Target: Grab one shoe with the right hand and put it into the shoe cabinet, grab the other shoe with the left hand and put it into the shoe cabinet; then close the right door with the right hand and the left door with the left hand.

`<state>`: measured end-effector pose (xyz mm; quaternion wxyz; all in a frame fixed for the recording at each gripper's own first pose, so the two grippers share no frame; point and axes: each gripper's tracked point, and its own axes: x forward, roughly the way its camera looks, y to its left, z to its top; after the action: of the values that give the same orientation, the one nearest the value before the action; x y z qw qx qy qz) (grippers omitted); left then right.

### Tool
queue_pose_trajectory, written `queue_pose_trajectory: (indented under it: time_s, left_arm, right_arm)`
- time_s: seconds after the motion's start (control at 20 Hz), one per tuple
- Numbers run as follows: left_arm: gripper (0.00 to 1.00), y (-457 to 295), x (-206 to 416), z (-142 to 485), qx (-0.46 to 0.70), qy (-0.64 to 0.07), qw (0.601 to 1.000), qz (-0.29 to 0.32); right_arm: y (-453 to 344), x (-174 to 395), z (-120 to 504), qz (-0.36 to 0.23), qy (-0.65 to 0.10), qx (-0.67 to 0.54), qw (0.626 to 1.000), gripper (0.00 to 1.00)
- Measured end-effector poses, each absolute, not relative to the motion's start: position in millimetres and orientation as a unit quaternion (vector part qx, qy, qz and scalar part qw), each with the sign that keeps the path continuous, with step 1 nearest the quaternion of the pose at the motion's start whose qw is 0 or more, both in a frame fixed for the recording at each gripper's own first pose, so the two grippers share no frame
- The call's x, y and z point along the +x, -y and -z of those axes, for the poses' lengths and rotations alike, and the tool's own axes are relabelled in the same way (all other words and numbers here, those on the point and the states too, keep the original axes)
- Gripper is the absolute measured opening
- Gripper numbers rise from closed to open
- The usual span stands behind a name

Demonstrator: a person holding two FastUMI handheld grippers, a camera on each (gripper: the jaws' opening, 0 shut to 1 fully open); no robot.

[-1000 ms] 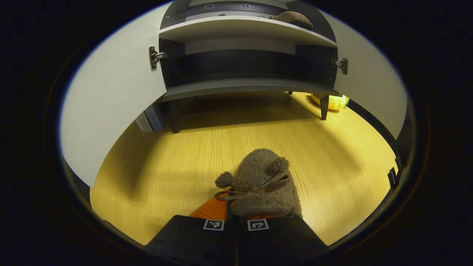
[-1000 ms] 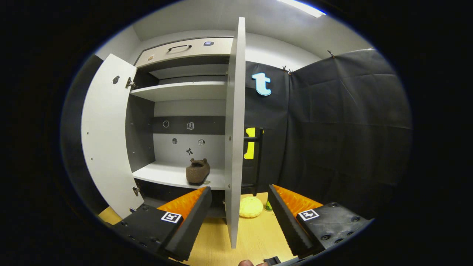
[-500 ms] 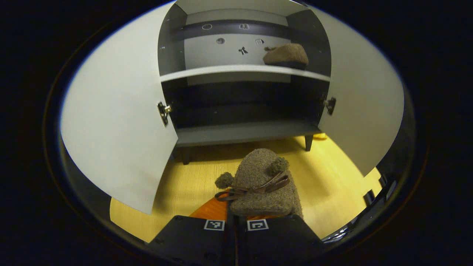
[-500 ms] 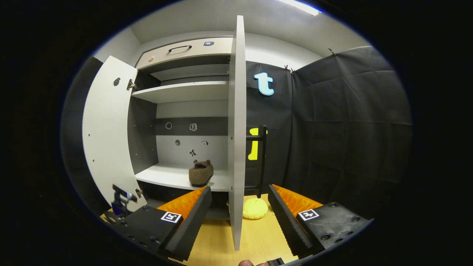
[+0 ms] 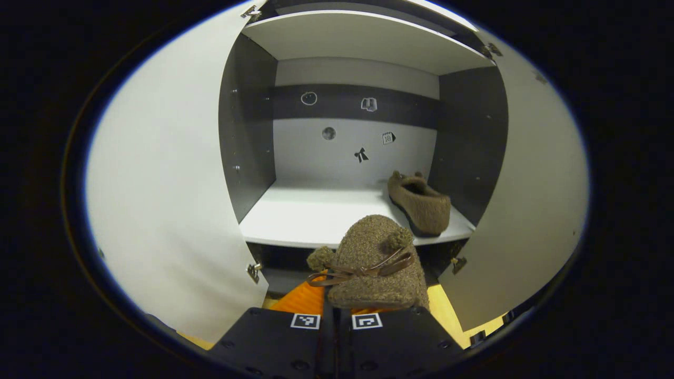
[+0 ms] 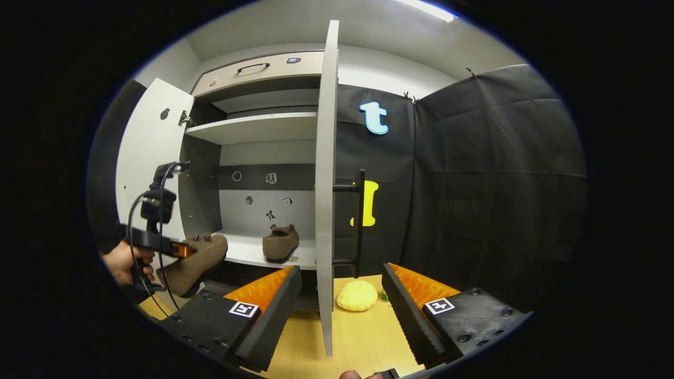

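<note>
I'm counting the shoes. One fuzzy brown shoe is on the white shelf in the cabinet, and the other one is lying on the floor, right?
Not quite. One brown shoe does sit on the white shelf, but the other shoe isn't on the floor: the left gripper holds it up in front of the open cabinet. The left gripper view shows this, and the right gripper view confirms it.

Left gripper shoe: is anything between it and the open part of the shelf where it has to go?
Nothing visible. Both doors stand open, and the shelf ahead of the held shoe is bare; the other shoe sits at its right end, off the direct path.
</note>
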<state>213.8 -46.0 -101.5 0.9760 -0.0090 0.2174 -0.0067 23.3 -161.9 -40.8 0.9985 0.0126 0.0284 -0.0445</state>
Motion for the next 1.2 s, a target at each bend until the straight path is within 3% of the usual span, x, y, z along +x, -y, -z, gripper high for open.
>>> queue_pose_trajectory:
  time_s: [0.3, 0.75, 1.2]
  left_arm:
    - [0.08, 40.8, 298.6, 71.1, 0.012, -0.235, 0.972, -0.011]
    - [0.08, 25.3, 418.7, 94.1, 0.074, -0.267, 0.960, -0.045]
    - [0.08, 17.2, 460.2, 134.1, 0.091, -0.298, 0.948, -0.063]
  right_arm:
    - [180.8, 22.8, 39.7, 0.055, -0.025, 0.015, 0.998, 0.98]
    - [205.3, 22.1, 44.7, 0.072, -0.028, 0.006, 0.997, 0.98]
    - [228.7, 19.9, 51.7, 0.095, -0.035, 0.011, 0.995, 0.98]
